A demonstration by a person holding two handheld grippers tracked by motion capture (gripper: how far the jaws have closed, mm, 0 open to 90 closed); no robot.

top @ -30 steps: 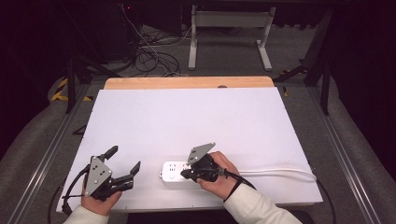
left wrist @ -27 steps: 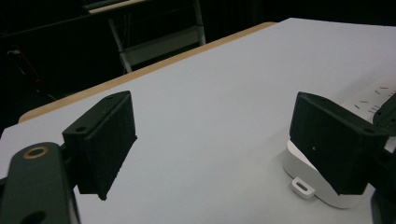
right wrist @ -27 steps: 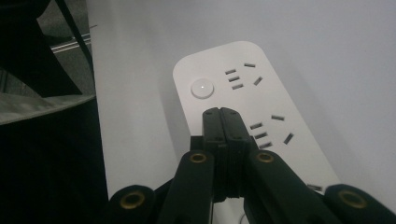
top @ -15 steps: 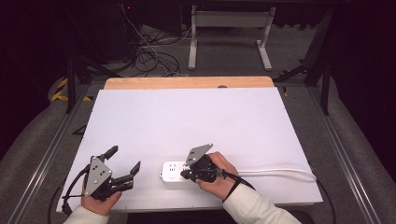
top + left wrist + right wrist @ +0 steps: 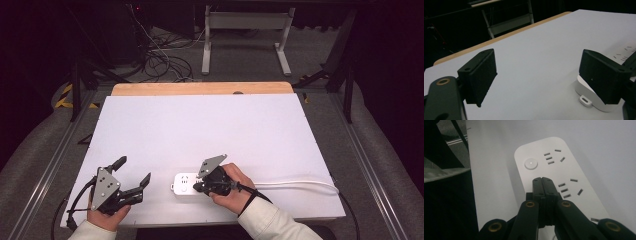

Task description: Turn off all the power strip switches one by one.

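White table (image 5: 210, 125) | power strip (image 5: 184, 183) half hidden under closed right gripper (image 5: 196, 187)

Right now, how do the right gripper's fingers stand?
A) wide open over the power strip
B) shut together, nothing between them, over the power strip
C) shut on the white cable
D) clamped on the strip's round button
B: in the right gripper view, the right gripper has its fingers pressed flat together with nothing between, above the white power strip, short of its round button.
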